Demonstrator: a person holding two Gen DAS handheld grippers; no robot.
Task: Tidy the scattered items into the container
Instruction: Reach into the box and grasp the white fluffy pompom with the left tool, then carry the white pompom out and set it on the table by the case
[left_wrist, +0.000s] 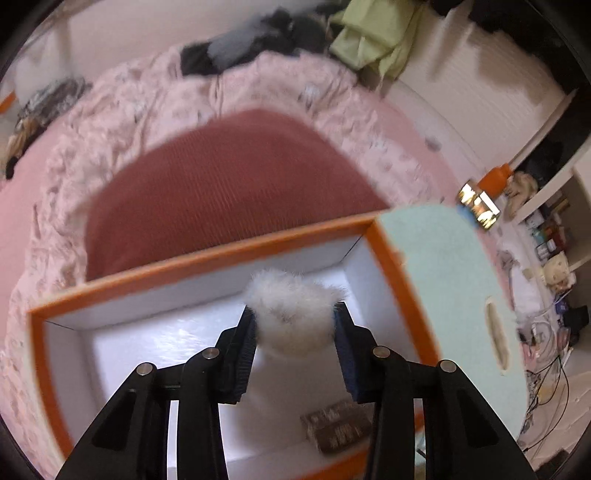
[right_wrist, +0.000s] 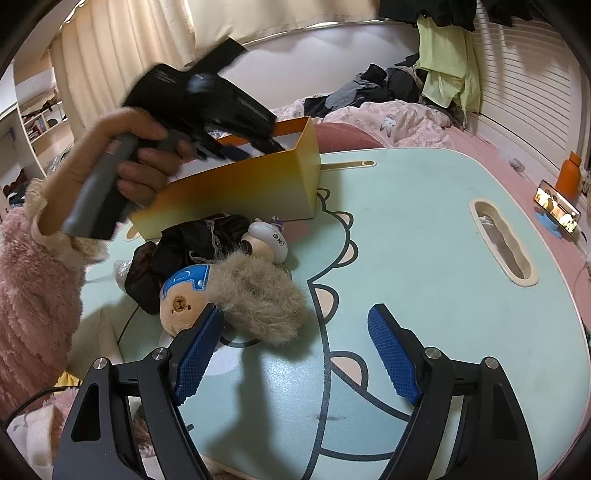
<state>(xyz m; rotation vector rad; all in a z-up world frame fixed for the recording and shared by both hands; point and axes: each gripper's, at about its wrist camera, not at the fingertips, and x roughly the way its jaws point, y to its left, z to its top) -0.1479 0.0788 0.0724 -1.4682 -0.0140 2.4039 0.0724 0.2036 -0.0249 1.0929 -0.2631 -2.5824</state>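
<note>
Filling left gripper (left_wrist: 294, 317): white pompom (left_wrist: 293, 310)

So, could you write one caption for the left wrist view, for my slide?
Left gripper holds a white fluffy pompom over the open orange-rimmed box.

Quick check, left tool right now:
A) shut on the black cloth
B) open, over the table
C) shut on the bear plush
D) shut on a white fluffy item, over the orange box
D: in the left wrist view the left tool pinches the white fluffy item between its pads, above the white interior of the orange box.
</note>
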